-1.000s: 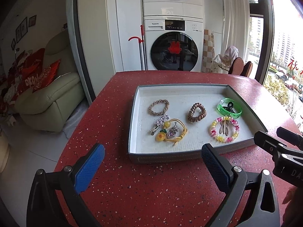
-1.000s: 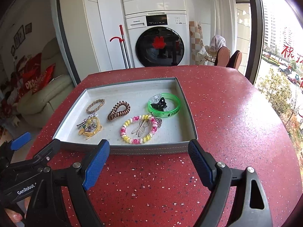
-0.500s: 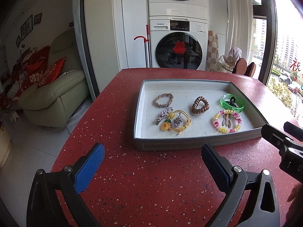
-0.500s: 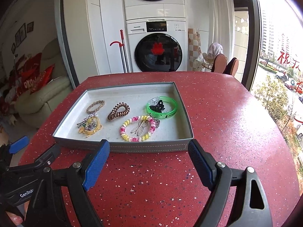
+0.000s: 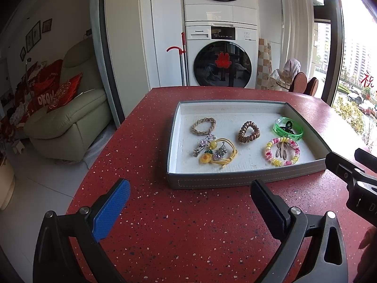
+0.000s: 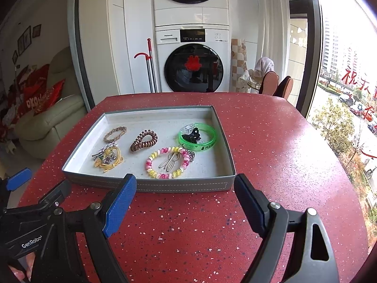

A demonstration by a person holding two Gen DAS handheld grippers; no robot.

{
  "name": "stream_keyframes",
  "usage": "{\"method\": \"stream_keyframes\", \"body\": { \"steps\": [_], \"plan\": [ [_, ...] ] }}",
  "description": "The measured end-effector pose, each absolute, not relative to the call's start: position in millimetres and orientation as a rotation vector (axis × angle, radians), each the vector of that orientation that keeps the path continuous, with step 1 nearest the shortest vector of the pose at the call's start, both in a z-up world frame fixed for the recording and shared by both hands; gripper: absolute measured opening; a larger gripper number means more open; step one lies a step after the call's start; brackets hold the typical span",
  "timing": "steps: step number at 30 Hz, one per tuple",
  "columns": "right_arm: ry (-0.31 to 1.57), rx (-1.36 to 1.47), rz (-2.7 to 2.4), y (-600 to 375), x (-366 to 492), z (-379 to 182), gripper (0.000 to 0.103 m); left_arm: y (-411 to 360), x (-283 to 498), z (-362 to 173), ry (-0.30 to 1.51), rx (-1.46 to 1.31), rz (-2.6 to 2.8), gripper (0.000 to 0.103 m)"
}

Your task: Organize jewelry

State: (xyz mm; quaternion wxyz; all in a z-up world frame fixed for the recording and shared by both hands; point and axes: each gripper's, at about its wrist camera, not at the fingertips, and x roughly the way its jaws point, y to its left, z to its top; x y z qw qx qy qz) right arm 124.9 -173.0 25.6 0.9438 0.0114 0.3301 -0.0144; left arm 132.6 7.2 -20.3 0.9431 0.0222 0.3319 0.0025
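A grey tray [image 5: 212, 182] [image 6: 179, 185] sits on the red speckled table. In it lie a braided beige band [image 5: 203, 126] [image 6: 115, 134], a brown coil tie [image 5: 248, 132] [image 6: 143, 140], a green bangle [image 5: 288, 132] [image 6: 207, 141] with a black clip [image 6: 191, 135] inside it, a pink-yellow coil ring [image 5: 282, 152] [image 6: 167, 162] around a hair pin, and a yellow cord with charms [image 5: 215, 152] [image 6: 108, 157]. My left gripper [image 5: 188, 201] is open and empty, short of the tray's front wall. My right gripper [image 6: 185, 199] is open and empty, just short of the front wall.
The red table [image 5: 183, 231] [image 6: 278, 146] ends at a rounded edge on the left and right. A beige sofa [image 5: 63, 122] stands left below the table. A washer and dryer stack [image 5: 220, 61] stands behind. Windows are on the right.
Both grippers have drawn back from the tray and risen a little, so the tray looks smaller and farther. The items in the tray have not moved. Both stay open.
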Motion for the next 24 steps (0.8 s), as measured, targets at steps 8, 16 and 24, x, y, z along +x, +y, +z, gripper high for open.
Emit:
{"method": "stream_keyframes", "body": {
  "steps": [8, 16, 24],
  "plan": [
    [0.675, 0.021, -0.028, -172.9, 126.0, 26.2, 0.087, 8.0, 131.7, -19.3, 0.681, 0.045, 0.005, 0.103],
    [0.672, 0.017, -0.028, -171.0, 126.6, 26.9, 0.087, 7.6, 131.8, -18.5, 0.681, 0.045, 0.005, 0.103],
    [0.671, 0.015, -0.027, -169.3, 127.1, 28.1, 0.087, 6.6, 132.6, -16.7, 0.683, 0.048, 0.003, 0.103]
  ]
}}
